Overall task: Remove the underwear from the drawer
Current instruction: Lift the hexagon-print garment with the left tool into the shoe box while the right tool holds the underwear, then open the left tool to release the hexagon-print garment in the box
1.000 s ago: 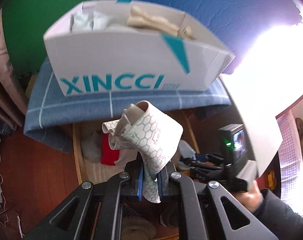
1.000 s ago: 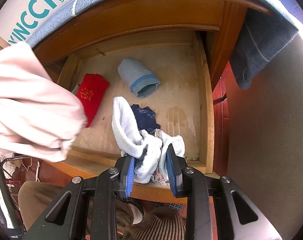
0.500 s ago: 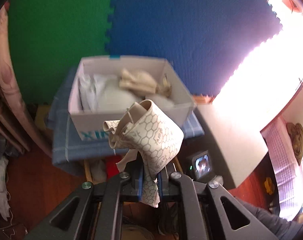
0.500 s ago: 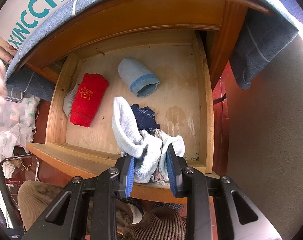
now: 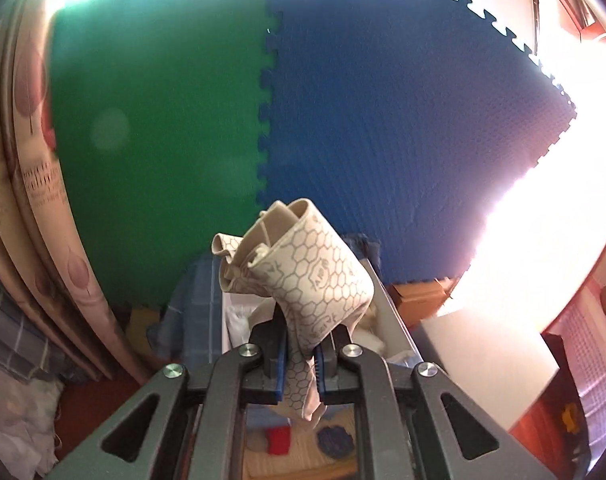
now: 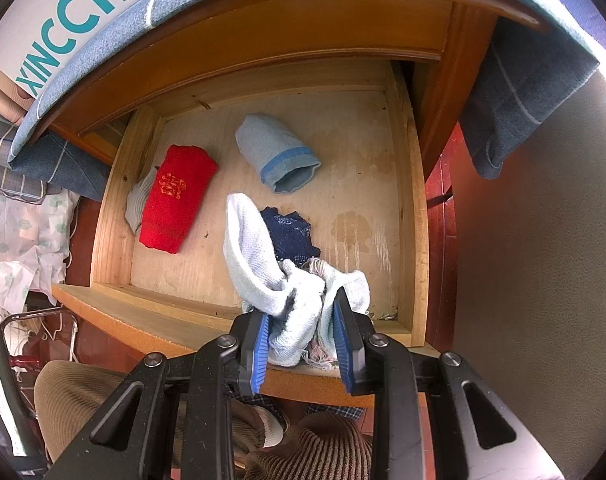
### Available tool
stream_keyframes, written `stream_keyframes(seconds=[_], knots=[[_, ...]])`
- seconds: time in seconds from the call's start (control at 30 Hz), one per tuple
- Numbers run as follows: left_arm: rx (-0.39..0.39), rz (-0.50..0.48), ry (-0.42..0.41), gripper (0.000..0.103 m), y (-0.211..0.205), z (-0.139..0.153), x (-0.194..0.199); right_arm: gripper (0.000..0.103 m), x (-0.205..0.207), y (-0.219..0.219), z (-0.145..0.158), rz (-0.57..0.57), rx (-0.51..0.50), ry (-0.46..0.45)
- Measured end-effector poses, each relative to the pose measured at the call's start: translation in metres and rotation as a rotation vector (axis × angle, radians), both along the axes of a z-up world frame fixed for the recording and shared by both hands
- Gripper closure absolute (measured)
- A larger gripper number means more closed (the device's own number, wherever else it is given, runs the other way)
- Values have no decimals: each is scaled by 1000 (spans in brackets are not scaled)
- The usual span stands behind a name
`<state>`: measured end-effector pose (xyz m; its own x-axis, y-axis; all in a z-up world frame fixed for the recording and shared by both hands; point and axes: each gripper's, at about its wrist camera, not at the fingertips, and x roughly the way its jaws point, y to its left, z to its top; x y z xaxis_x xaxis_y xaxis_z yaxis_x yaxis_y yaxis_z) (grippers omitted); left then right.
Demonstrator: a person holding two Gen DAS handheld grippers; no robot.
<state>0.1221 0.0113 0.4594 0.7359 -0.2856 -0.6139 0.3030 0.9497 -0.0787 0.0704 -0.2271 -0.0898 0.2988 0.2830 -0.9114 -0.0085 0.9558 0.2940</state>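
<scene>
My left gripper (image 5: 301,354) is shut on a beige rolled underwear with a grey honeycomb print (image 5: 303,280), held high above the white shoe box (image 5: 391,312) and the drawer. My right gripper (image 6: 303,344) is shut on a pale blue-white knitted underwear (image 6: 263,272) over the front edge of the open wooden drawer (image 6: 111,216). In the drawer lie a red folded piece (image 6: 175,196), a light blue rolled piece (image 6: 279,156), a dark navy piece (image 6: 291,232) and a grey piece (image 6: 137,200) under the red one.
The white XINCCI shoe box (image 6: 83,4) stands on a blue checked cloth (image 6: 515,80) on the cabinet top. Green and blue foam mats (image 5: 383,120) cover the wall. A curtain (image 5: 35,200) hangs at the left. A white appliance (image 5: 483,356) stands at the right.
My left gripper has risen and tilted upward with the beige underwear, so the shoe box has sunk low in its view. The right gripper and its knitted piece have not moved.
</scene>
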Motion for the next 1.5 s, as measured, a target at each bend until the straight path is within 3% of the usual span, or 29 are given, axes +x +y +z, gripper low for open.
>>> stream_keyframes(seconds=[0.07, 0.23, 0.53, 1.07, 1.2, 1.4, 1.43, 1.5], knots=[[40, 15, -11, 93, -3, 0, 12, 77, 0, 0, 0, -2, 3, 1], [55, 48, 33, 93, -10, -21, 52, 77, 0, 0, -1, -3, 9, 2], [133, 77, 149, 93, -23, -112, 109, 77, 1, 0, -2, -2, 17, 7], [218, 91, 344, 93, -47, -251, 140, 77, 2, 0, -2, 1, 20, 10], [197, 103, 360, 93, -42, -262, 142, 77, 2, 1, -2, 1, 19, 11], [183, 113, 348, 89, -40, -256, 142, 77, 2, 1, -3, 4, 16, 14], [176, 117, 348, 86, -38, -255, 141, 77, 1, 1, -3, 5, 14, 13], [176, 140, 342, 71, -36, -251, 139, 77, 1, 1, -3, 4, 12, 12]])
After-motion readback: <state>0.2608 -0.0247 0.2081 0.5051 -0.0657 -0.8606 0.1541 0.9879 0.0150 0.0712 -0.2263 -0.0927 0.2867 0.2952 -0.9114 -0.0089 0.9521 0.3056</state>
